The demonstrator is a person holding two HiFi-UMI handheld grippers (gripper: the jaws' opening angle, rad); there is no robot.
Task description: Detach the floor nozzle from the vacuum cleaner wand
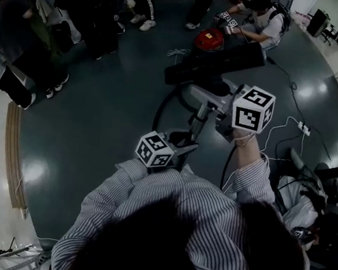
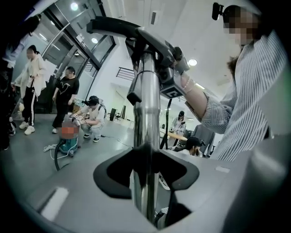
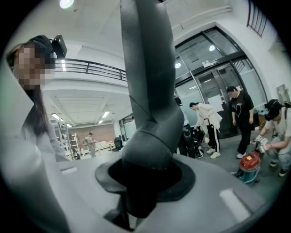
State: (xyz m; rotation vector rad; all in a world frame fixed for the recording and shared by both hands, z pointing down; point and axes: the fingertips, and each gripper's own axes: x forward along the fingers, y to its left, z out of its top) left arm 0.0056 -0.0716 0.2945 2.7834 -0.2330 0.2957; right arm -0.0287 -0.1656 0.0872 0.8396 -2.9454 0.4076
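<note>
Evidently the detaching is under way but not done: the floor nozzle [image 1: 214, 62], a long black bar lifted clear of the floor at twelve o'clock in the head view, is still joined to the chrome wand [image 2: 146, 113], which runs back toward six o'clock. Between them sits the grey neck [image 3: 152, 113] — thick, matt, moulded plastic with a bend in it. The right gripper [image 3: 145, 182] is clamped on that neck, the left gripper [image 2: 146, 170] on the glossy tube just behind it. Next, I judge, the left must hold the tube dead steady while the right draws the neck straight off along its line, perhaps with a slight twist — no release catch shows. The polished metal could slip in the left jaws.
</note>
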